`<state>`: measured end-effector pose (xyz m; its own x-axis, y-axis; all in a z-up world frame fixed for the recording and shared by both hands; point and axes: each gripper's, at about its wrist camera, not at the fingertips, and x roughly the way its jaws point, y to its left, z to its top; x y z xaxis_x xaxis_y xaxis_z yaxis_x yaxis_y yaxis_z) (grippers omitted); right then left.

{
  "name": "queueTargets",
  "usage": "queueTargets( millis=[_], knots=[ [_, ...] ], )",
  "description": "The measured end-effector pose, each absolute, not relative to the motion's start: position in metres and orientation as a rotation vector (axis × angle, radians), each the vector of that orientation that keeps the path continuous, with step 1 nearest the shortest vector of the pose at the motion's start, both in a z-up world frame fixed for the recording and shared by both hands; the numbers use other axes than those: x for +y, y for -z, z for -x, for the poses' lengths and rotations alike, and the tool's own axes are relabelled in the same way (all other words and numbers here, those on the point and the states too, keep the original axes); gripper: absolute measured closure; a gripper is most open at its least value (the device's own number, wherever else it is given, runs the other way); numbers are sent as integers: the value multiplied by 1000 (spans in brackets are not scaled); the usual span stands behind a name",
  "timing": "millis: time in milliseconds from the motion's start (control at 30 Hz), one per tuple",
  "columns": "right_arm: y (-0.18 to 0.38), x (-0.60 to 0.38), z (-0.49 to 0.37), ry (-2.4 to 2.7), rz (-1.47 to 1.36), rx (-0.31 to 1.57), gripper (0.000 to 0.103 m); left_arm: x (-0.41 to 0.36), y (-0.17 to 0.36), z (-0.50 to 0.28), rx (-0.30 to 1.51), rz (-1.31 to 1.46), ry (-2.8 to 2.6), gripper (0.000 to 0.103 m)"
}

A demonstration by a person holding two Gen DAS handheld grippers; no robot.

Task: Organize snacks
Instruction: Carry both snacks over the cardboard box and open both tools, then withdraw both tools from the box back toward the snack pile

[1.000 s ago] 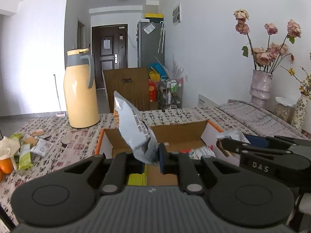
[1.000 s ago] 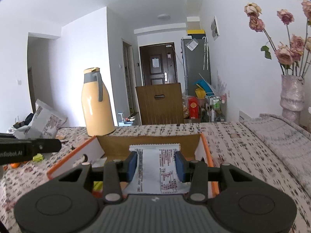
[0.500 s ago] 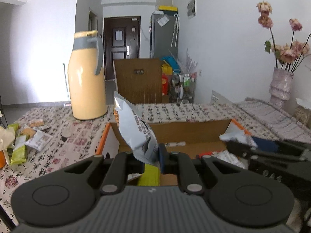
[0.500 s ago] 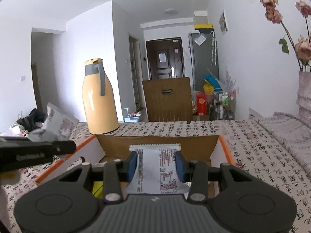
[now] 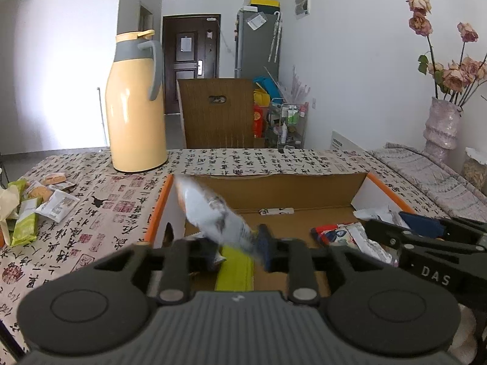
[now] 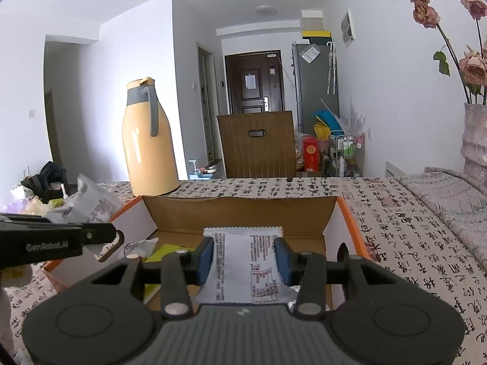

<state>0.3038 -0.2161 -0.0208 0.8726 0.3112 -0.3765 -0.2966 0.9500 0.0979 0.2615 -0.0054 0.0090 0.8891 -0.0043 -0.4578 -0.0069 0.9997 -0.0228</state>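
Note:
An open cardboard box [image 5: 274,182] with orange edges lies on the patterned table, holding several snack packets. My left gripper [image 5: 234,248] has opened over the box's left side, and a grey-white snack bag [image 5: 210,213], blurred, tips down between its fingers. My right gripper [image 6: 243,257] is shut on a white sachet [image 6: 243,261] with red print, held over the box [image 6: 240,210]. The right gripper also shows at the right of the left wrist view [image 5: 426,237]. The left gripper shows at the left of the right wrist view [image 6: 61,237].
A tall yellow thermos [image 5: 137,103] stands behind the box on the left. Loose snack packets [image 5: 39,200] lie on the table's left side. A vase of dried roses [image 5: 441,127] stands at the far right. A folded grey cloth [image 5: 426,176] lies beside the box.
My left gripper has opened and the grey-white bag is slipping down toward the box. Both grippers have moved closer over the box. The right gripper still holds its sachet.

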Motion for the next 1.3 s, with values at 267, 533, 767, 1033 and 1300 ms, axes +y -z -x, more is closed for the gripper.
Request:
queueTargets(
  millis=[267,533,767,1033,1300],
  knots=[
    [20,-221,-300,-303,-60,383,0,-1,-17,-250,405,43,-61,0],
    [22,-221,-300,-294,-70,392,0,1,-16,-252,421,60,-65,0],
    [21,-221,-300,-287,-69,390,0,0,-21,-248,404,56,-60,0],
    [10,-224,-291,-290,-67,355,0,-6,-35,-235,369,53,-59,0],
    [-13,-225,-270,-311,-47,299,0,-7,-51,-219,339,44,-51,0]
  ],
)
